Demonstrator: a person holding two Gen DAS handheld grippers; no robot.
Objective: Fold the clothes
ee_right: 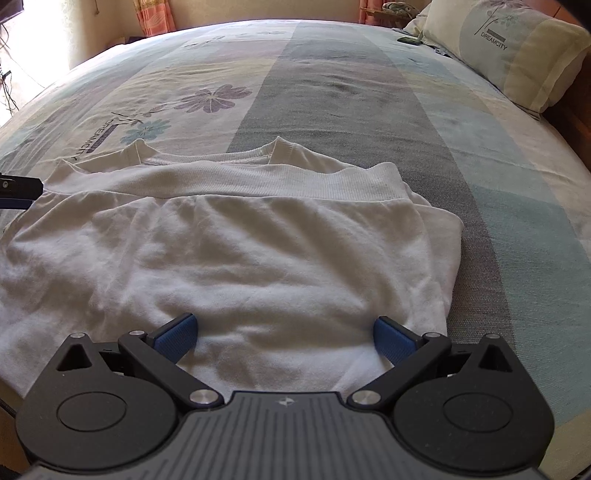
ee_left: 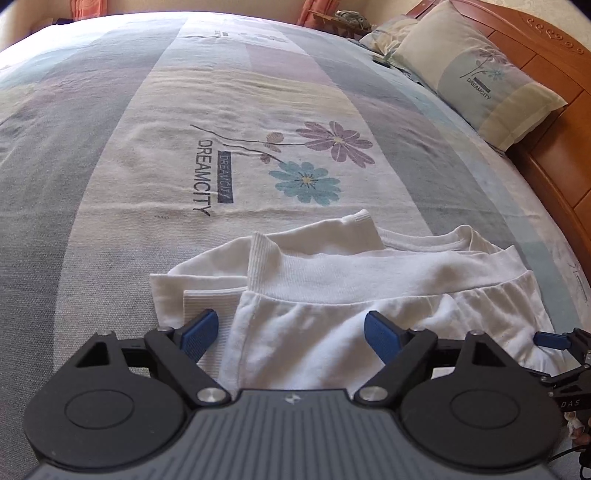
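Left hand-held gripper (ee_left: 291, 334) is hanging over the near left part of the white sweatshirt (ee_left: 332, 295), jaws spread wide and grasping nothing; its blue pads (ee_left: 201, 332) are standing apart, one over a ribbed cuff, the other over the body fabric. Whether the pads are touching the cloth cannot be told. Right hand-held gripper (ee_right: 286, 338) is likewise released, jaws wide, its blue pads (ee_right: 177, 338) sitting over the near, wrinkled edge of the sweatshirt (ee_right: 240, 258); nothing is being clamped between them. In the left wrist view the right unit is showing at the right edge (ee_left: 554, 341), beside the garment; in the right wrist view a part of the left unit is poking in at the left edge (ee_right: 18, 192).

Sweatshirt is lying partly folded on the bed (ee_left: 92, 166), near the front edge. Ribbed hem band (ee_right: 277, 181) is running across the garment's far side, over the lower layer. Beyond it the collar (ee_right: 210, 155) is peeking out, with a folded sleeve cuff to each side.

Farther out, the patchwork bedsheet is showing a flower print (ee_left: 321, 158) with "DREAMCITY" lettering, well apart from the garment. At the far right a pillow (ee_left: 480, 77) is resting against the wooden headboard (ee_left: 554, 122). Orange curtains (ee_right: 153, 14) are hanging behind the bed.
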